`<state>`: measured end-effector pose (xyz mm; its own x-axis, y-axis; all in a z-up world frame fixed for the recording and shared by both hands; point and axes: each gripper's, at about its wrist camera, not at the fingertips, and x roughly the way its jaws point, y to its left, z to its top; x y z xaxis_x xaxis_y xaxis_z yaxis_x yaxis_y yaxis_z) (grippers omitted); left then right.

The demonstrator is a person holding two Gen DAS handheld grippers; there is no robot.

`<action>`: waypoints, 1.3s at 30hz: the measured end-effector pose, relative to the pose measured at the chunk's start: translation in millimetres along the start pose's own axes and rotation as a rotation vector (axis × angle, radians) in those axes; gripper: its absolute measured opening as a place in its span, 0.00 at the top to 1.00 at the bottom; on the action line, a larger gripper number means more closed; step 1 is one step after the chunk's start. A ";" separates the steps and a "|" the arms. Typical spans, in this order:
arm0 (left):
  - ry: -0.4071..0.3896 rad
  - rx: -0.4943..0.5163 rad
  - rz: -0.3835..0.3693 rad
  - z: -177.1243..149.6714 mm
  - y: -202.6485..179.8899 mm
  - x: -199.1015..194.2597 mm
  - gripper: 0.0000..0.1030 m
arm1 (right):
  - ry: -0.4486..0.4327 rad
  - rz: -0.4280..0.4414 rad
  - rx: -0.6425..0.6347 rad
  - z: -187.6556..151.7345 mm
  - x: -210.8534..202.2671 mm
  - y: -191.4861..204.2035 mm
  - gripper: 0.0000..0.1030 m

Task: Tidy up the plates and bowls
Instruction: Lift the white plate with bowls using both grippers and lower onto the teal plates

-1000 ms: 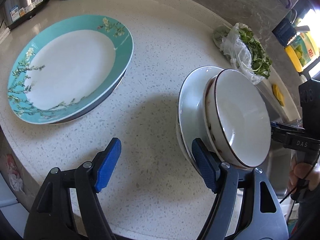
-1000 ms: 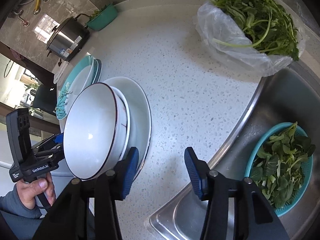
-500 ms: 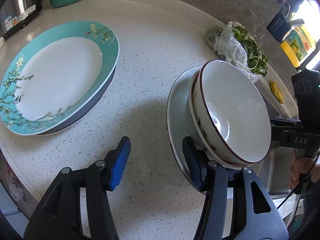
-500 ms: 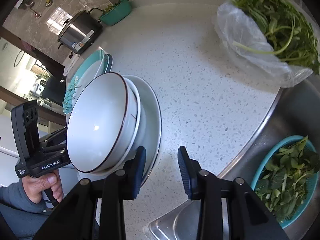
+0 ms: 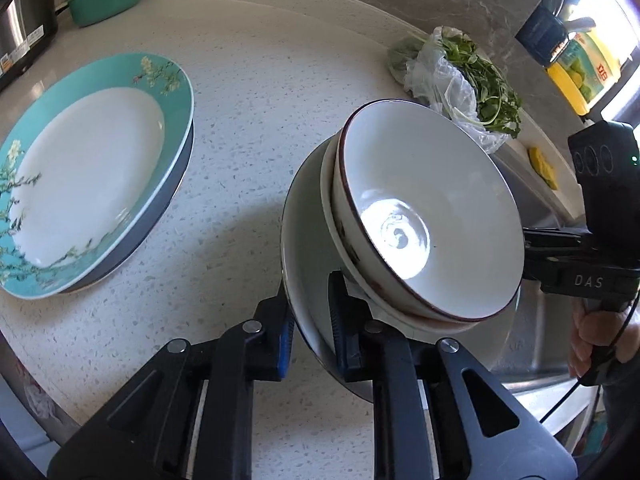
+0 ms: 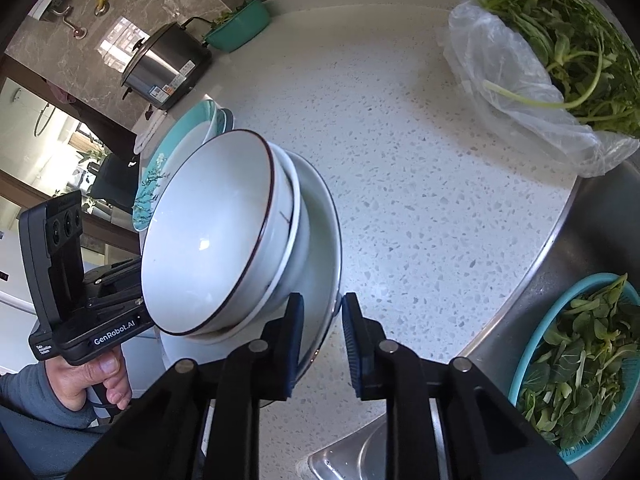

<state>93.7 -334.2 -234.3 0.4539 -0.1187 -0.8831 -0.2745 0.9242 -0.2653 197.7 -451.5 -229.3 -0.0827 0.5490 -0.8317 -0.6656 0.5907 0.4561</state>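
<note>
Both my tongs pinch the white plate's (image 5: 306,240) rim, left tongs (image 5: 310,320) and right tongs (image 6: 320,336), holding it and its stacked bowls (image 5: 432,216) tilted above the surface (image 5: 260,92). Handles read "DAS" and "GenRobot.AI".

Two nested bowls (image 5: 424,216) are seated in a plate (image 5: 304,240), which is clamped at opposite rims between the left gripper (image 5: 310,320) and the right gripper (image 6: 322,340) above the surface (image 5: 248,92). To its left on the surface a stack of plates (image 5: 80,168) is found, with a cooker (image 6: 166,66) and a tub of greens (image 6: 238,28) behind. A bag of greens (image 6: 552,56) is placed to the right, beside the sink (image 6: 600,220), in which a basket of leaves (image 6: 576,364) is set.
</note>
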 end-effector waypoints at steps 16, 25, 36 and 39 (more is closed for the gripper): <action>0.000 0.004 0.012 -1.6 -1.6 -1.4 0.90 | -0.018 -0.024 0.020 -3.2 -1.9 4.2 0.78; -0.004 0.009 0.015 -2.5 -4.6 -20.9 0.90 | -0.030 -0.021 0.028 -2.5 -13.2 12.0 0.78; -0.060 -0.001 0.033 18.2 14.4 -97.9 0.90 | -0.056 0.011 -0.025 20.4 -39.8 67.1 0.78; -0.085 -0.010 0.045 27.2 30.5 -125.0 0.90 | -0.063 0.022 -0.055 34.1 -43.0 90.2 0.78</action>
<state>51.7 -281.2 -121.5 0.5111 -0.0459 -0.8583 -0.3041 0.9243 -0.2306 166.5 -401.6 -141.6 -0.0519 0.5985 -0.7994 -0.7040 0.5458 0.4543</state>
